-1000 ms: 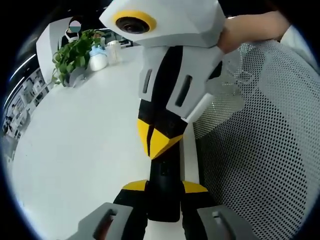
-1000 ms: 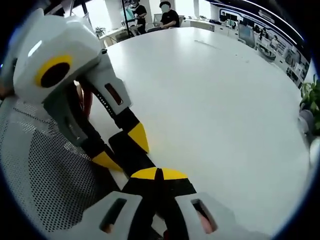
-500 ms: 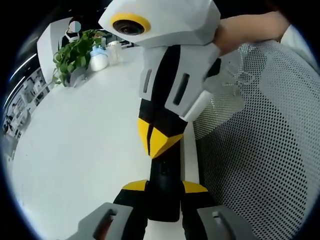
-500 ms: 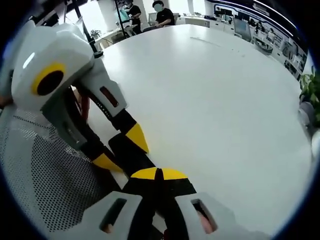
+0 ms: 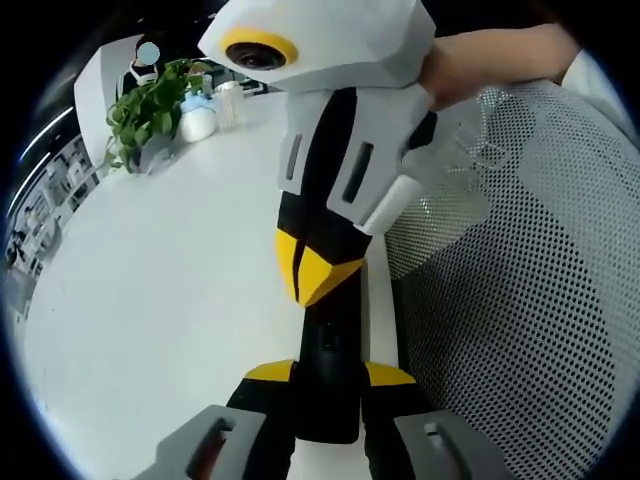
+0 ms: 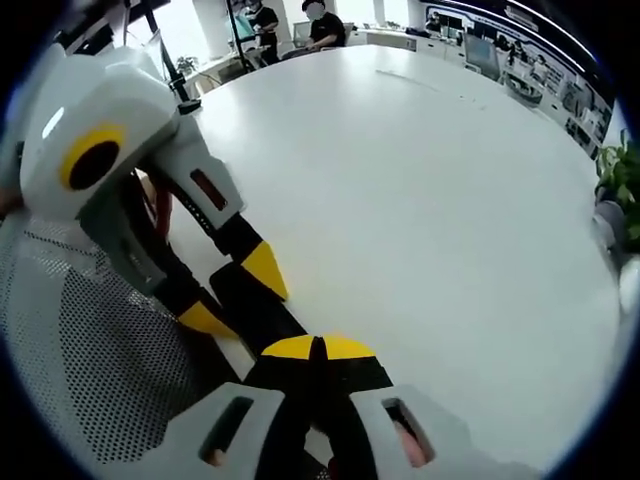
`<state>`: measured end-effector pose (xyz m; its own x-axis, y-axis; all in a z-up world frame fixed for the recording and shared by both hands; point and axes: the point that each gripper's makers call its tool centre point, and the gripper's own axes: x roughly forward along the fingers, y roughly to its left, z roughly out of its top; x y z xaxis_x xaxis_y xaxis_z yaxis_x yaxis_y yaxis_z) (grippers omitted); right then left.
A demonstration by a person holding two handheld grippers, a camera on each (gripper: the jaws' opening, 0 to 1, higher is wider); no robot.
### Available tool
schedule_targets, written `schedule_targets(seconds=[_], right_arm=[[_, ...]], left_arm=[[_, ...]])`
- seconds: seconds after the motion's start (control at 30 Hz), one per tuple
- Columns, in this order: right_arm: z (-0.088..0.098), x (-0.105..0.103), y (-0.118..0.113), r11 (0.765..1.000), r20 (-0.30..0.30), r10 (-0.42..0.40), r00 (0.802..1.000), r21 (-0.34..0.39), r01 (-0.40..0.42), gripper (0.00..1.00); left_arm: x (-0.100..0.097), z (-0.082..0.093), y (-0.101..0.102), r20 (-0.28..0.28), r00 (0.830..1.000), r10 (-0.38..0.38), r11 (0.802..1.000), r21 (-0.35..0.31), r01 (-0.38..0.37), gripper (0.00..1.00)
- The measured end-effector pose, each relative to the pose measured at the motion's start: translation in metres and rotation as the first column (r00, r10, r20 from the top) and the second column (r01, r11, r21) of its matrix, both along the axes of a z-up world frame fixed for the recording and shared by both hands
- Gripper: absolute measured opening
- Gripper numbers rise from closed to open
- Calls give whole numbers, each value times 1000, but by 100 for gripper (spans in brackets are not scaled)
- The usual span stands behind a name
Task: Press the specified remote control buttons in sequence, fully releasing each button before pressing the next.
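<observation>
My left gripper (image 5: 325, 375) pinching black remote (image 5: 327, 385) between jaws, remote lying at edge of white counter (image 5: 170, 290), beside mesh chair back (image 5: 520, 300). My right gripper (image 5: 315, 275) coming in from above in left gripper view, yellow tips pressed together, touching remote's top end. In right gripper view, right gripper (image 6: 318, 350) jaws meeting over remote (image 6: 255, 305); left gripper (image 6: 225, 295) straddling it. Potted plant (image 5: 150, 110) sitting far across counter. Hand (image 5: 490, 60) gripping right gripper's body.

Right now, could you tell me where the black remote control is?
In the left gripper view, the remote control sits low at centre, clamped by the left gripper, with the right gripper closed at its far end.
</observation>
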<state>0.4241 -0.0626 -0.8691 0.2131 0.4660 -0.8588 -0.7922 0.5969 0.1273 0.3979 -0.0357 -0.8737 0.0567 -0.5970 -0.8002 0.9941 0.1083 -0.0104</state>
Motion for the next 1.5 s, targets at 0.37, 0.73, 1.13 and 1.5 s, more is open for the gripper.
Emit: schedule_targets(seconds=[0.37,0.73,1.13,1.5], right_arm=[[1,-4,4,1000,-11,19,1000,10,-19,0],[0,-4,5,999,19,42,999,2,-42,0],[1,-4,5,999,18,49,999,-17,-48,0],[5,-12,4,997,-9,81,997,-21,-81,0]], left_arm=[[0,0,0,0,1000,-2,1000,2,2,24],[0,0,0,-2,1000,-4,1000,3,4,24],[1,0,0,-5,1000,3,1000,2,-3,24],[0,0,0,-4,1000,3,1000,3,-3,24]])
